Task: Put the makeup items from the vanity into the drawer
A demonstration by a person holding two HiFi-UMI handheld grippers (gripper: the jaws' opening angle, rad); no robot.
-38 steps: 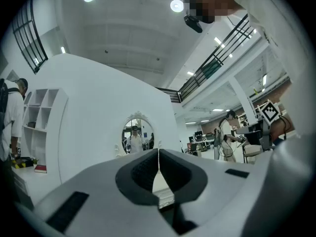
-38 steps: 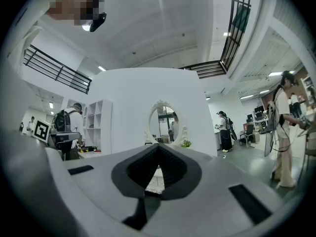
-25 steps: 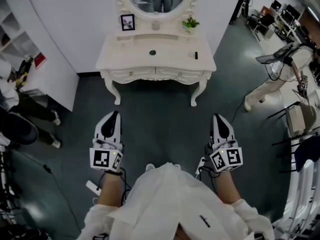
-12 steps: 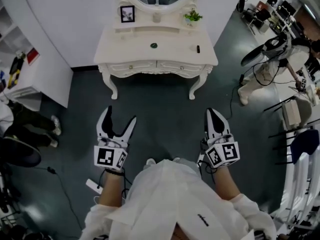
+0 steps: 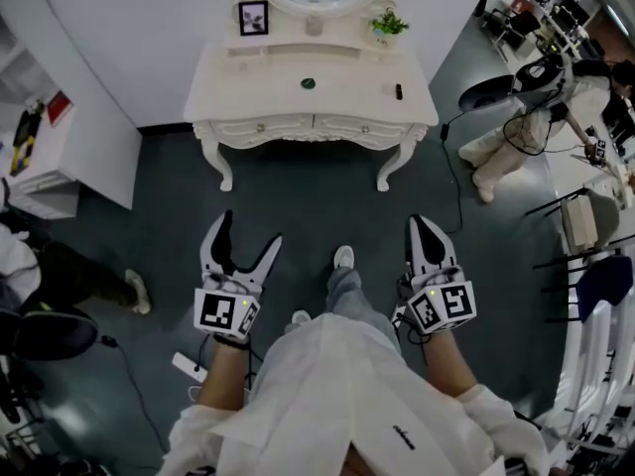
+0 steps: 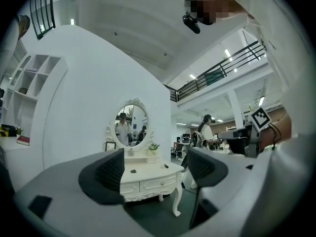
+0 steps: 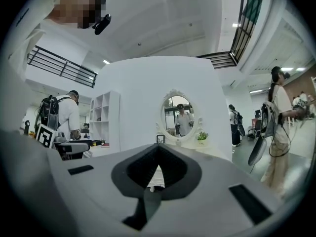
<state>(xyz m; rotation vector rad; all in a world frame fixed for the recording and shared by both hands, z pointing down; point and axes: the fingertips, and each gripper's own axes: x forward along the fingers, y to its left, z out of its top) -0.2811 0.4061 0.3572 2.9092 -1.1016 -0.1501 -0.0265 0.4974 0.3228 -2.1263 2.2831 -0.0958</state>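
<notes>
1 left hand-held gripper [image 5: 249,229] opening, empty

I wear a loose white top [image 5: 337,395] with a small dark logo [image 5: 405,431], grey-blue jeans [image 5: 349,294] and a white shoe [image 5: 343,257]. My left gripper [image 5: 251,229], its jaws opening with nothing between them, and my right gripper [image 5: 421,224] are white, black inside the jaws, with black-and-white marker cubes [image 5: 226,312].

The left forearm [image 5: 222,383] and right forearm [image 5: 448,363] both reach forward, well apart. The left gripper [image 5: 248,231] points ahead, jaws wide and opening, nothing between them. The right gripper [image 5: 421,228] points ahead, jaws closed together, empty.
</notes>
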